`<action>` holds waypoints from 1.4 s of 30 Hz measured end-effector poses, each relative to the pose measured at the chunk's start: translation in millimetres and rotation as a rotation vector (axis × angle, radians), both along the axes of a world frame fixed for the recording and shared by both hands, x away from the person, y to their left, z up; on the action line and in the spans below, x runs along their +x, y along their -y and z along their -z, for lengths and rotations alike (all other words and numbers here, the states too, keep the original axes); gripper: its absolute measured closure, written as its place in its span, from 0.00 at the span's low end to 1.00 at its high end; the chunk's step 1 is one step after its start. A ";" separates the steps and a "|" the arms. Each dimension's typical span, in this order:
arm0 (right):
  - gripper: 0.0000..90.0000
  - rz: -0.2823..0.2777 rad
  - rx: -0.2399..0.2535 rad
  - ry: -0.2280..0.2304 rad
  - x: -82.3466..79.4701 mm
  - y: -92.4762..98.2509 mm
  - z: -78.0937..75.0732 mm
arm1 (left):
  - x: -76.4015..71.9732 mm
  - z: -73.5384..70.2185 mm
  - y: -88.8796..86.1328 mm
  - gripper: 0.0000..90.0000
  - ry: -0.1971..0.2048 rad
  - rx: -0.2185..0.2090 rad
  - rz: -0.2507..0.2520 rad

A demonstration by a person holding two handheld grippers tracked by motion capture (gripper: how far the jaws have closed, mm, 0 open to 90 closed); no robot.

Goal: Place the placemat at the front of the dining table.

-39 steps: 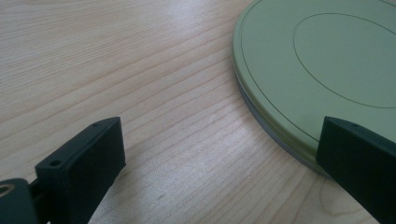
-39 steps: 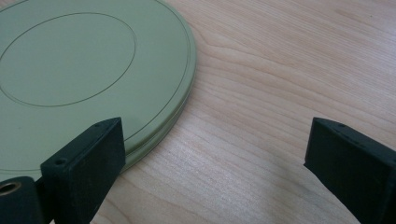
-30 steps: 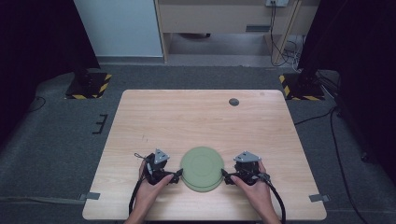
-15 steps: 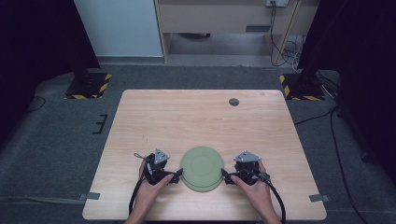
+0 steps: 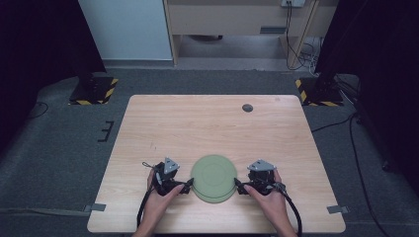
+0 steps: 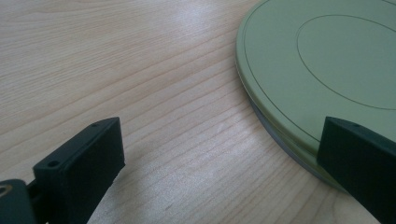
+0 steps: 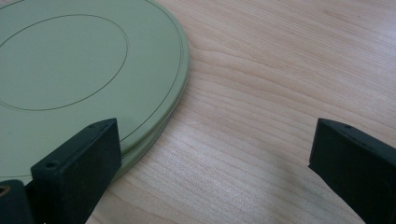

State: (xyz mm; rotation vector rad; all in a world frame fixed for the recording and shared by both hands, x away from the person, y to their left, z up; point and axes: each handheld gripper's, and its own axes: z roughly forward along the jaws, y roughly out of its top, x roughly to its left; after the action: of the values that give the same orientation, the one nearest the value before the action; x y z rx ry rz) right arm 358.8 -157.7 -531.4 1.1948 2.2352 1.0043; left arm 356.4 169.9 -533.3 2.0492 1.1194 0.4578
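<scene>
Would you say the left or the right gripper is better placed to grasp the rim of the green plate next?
Barely either: both sit open at opposite rims of the green plate. The left gripper and right gripper look equally near, each with one jaw over the rim.

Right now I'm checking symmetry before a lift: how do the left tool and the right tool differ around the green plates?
The left tool sits at the round green plates' left edge, the right tool at their right edge. The left tool points rightward, the right tool leftward. Both are open, low over the light wooden table, one jaw over the rim.
</scene>
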 end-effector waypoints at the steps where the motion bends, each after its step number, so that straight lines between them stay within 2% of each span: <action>1: 0.02 0.006 0.003 -0.001 0.5 -0.1 0.1 | 0.7 0.2 -0.2 0.00 -0.002 -0.003 -0.001; 12: 0.03 0.022 0.007 0.005 3.6 0.5 1.0 | 3.8 0.6 0.5 0.00 0.003 -0.004 -0.013; 17: 0.07 0.017 0.004 0.014 2.1 0.7 -0.1 | 3.6 0.1 0.1 0.01 0.000 -0.007 -0.012; 22: 0.06 -0.002 0.005 0.013 -1.2 3.1 -3.1 | 1.3 -2.1 0.6 0.03 0.006 -0.020 -0.007; 32: 0.06 -0.013 -0.008 0.004 -2.6 2.9 -1.5 | 0.1 -1.3 2.4 0.02 0.007 -0.007 0.002; 42: 0.04 0.000 -0.009 0.006 -1.1 -1.5 0.4 | 2.6 -0.8 2.9 0.00 0.003 -0.007 -0.007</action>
State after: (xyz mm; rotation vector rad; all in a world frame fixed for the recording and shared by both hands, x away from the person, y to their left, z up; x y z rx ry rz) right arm 357.8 -156.3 -531.8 1.1867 2.2326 0.9950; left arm 359.0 167.0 -532.5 2.0386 1.1246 0.4595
